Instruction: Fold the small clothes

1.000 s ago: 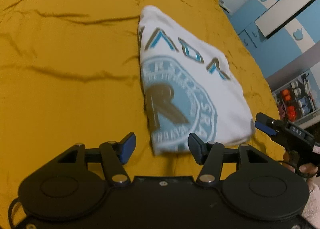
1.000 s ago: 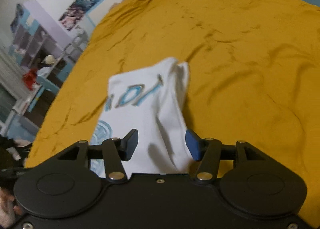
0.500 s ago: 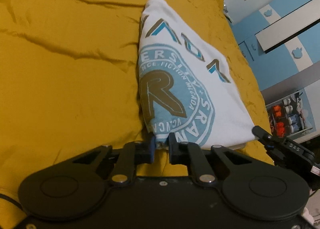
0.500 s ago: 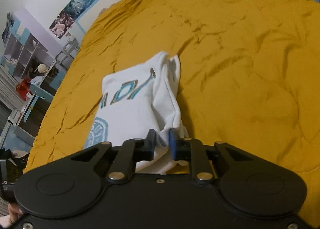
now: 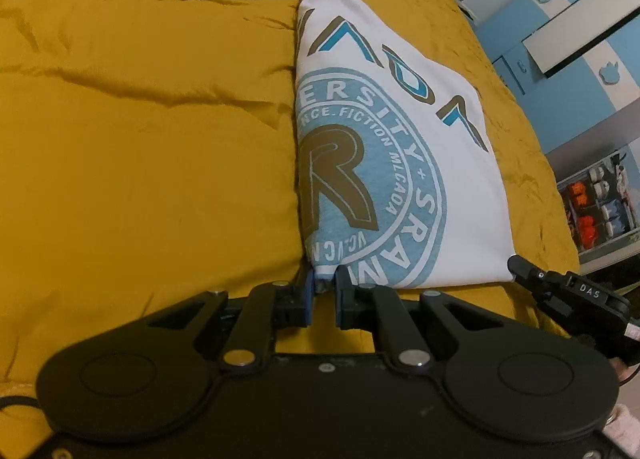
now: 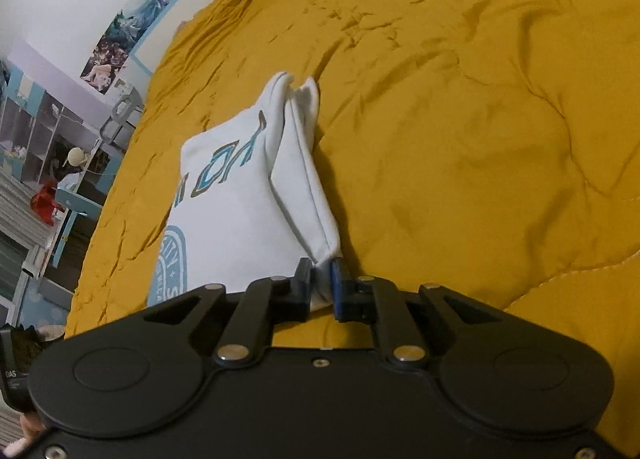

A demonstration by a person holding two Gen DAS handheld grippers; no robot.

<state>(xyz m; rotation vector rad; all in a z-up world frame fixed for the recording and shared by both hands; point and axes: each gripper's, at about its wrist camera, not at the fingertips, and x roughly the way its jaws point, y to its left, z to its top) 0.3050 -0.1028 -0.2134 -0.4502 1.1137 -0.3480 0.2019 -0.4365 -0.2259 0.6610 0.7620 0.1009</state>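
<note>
Shirt point(image 5: 400, 147) corners are clamped by left gripper point(image 5: 322, 287) and right gripper point(image 6: 320, 279); folded sleeve point(image 6: 304, 187) is shown only in right view.

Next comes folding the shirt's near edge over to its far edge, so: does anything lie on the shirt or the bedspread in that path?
Nothing visible does. The white T-shirt and mustard bedspread around it look bare.
</note>
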